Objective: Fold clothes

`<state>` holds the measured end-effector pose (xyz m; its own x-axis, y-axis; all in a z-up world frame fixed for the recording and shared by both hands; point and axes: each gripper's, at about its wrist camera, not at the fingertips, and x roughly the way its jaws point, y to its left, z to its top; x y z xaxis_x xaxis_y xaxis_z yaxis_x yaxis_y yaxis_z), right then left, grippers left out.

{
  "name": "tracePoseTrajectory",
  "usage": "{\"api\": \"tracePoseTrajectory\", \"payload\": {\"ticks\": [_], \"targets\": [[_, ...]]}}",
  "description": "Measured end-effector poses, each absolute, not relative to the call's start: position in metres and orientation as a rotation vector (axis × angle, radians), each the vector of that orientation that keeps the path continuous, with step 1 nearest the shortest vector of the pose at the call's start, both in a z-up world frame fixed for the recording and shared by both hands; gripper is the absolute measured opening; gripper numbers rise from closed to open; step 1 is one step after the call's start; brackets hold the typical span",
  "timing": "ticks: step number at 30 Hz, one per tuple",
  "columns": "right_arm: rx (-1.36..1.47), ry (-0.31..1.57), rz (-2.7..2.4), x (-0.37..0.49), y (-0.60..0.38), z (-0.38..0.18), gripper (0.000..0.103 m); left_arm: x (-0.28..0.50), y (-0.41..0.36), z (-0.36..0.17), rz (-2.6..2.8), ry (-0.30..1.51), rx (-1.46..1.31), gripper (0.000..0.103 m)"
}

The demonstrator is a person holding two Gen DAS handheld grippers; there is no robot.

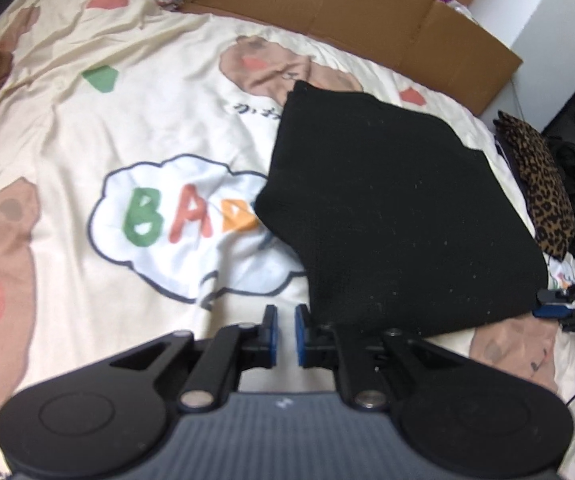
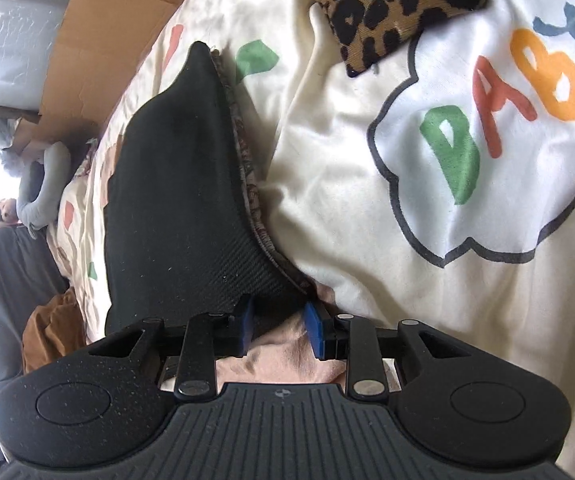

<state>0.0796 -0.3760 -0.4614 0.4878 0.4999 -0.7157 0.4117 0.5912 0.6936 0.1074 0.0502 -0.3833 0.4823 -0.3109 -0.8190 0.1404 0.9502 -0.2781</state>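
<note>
Black garment [image 1: 387, 208] flat, long axis diagonal.

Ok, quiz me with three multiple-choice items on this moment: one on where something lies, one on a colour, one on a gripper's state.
1. Where is the leopard-print cloth?
A. on the black garment
B. at the bed's edge, beyond the black garment
C. in the cardboard box

2. What colour is the folded garment?
A. black
B. white
C. red

3. How is the left gripper?
A. clamping the garment
B. out of view
C. empty, pads slightly apart

Answers: 1 B, it lies past the garment's far side. 2 A, plainly black. 3 C, bedding shows between the pads.
</note>
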Motion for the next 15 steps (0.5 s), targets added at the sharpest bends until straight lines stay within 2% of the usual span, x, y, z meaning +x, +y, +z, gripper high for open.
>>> {"api": "tracePoseTrajectory", "payload": {"ticks": [1,2,5,7,8,10,11,12,15], "targets": [[0.988,1.104,0.073,0.078,-0.376,-0.459,0.015,0.106,0.053,-0.381,-0.271,1.029,-0.19,0.011],[0.984,1.097,0.08,0.077,-0.377,-0.456,0.008,0.105,0.055,-0.378,-0.266,1.025,-0.198,0.012],[1.009,1.081,0.087,0.072,-0.38,-0.454,0.007,0.104,0.061,-0.373,-0.26,1.002,-0.246,0.019],[1.03,1.079,0.088,0.07,-0.382,-0.458,0.009,0.104,0.065,-0.37,-0.259,0.986,-0.281,0.031],[1.046,1.08,0.087,0.069,-0.384,-0.46,0.01,0.104,0.066,-0.37,-0.262,0.987,-0.297,0.033],[1.076,1.08,0.091,0.068,-0.385,-0.465,0.014,0.105,0.063,-0.374,-0.266,0.997,-0.311,0.034],[1.089,1.078,0.099,0.069,-0.385,-0.467,0.023,0.105,0.062,-0.376,-0.269,1.002,-0.319,0.034],[1.1,1.078,0.103,0.069,-0.386,-0.469,0.038,0.105,0.061,-0.377,-0.27,1.006,-0.325,0.034],[1.119,1.066,0.105,0.072,-0.385,-0.472,0.044,0.105,0.059,-0.382,-0.275,1.017,-0.343,0.035]]}}
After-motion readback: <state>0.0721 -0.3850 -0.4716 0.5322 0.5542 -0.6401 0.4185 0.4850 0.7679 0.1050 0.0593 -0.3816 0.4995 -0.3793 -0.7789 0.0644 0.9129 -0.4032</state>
